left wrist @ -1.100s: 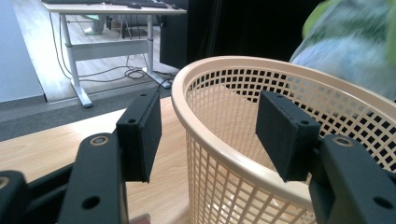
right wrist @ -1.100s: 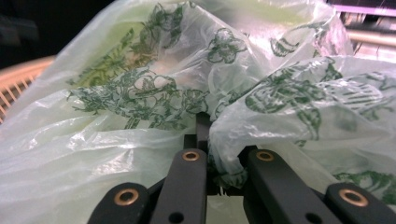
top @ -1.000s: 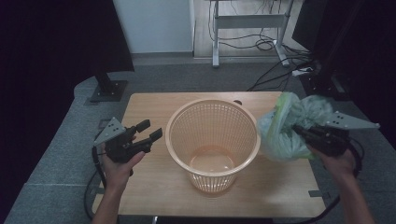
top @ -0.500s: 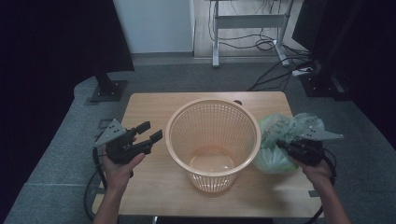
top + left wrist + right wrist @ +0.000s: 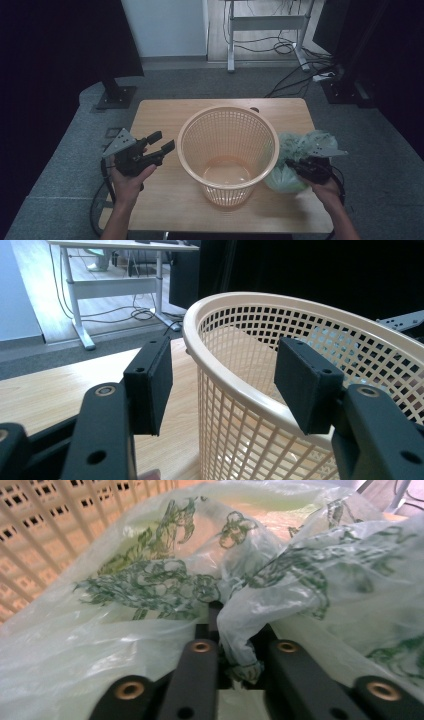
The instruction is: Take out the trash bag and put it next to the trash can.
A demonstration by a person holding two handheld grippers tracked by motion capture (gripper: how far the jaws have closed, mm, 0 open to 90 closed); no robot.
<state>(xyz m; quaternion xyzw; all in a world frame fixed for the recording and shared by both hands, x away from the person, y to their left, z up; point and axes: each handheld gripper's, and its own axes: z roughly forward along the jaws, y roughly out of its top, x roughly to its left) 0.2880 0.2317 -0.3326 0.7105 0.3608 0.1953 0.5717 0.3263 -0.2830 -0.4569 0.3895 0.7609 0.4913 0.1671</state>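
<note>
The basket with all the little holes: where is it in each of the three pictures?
High view: the basket stands mid-table, between both claws.
Left gripper view: it fills the right half, its rim between the open jaws.
Right gripper view: its mesh wall shows top left, behind the green bag.
Shared landmark: the basket's mesh.

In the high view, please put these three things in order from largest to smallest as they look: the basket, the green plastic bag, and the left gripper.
1. The basket, clearly the largest.
2. The green plastic bag, partly hidden behind the basket's rim.
3. The left gripper, the smallest; it is held above the table, nearer the camera, yet looks smaller than the bag.
</note>
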